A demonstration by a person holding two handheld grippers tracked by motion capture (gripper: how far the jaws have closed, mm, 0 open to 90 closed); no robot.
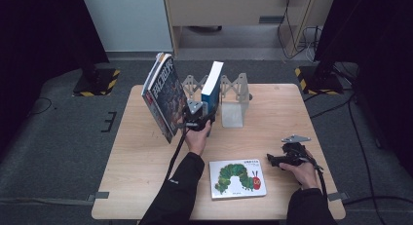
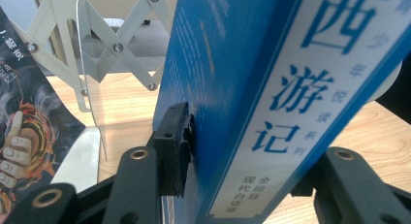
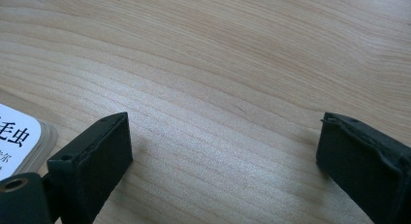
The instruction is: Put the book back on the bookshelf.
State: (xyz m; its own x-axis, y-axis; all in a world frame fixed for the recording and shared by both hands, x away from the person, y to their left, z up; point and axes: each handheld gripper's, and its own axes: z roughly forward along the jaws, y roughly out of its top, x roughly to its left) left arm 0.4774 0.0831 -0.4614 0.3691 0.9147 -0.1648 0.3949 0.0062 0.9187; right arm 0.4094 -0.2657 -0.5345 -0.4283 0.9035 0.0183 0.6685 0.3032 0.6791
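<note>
Now our left gripper has its jaws around the blue book, one pad on its cover in the left gripper view, though we cannot tell whether they press. The book stands upright in the rack, with the dark book leaning just left of it. We should keep the blue book vertical and guide it squarely against the rack. Our right gripper rests right of the rack, jaws spread apart on the worktop, near the caterpillar book.
</note>
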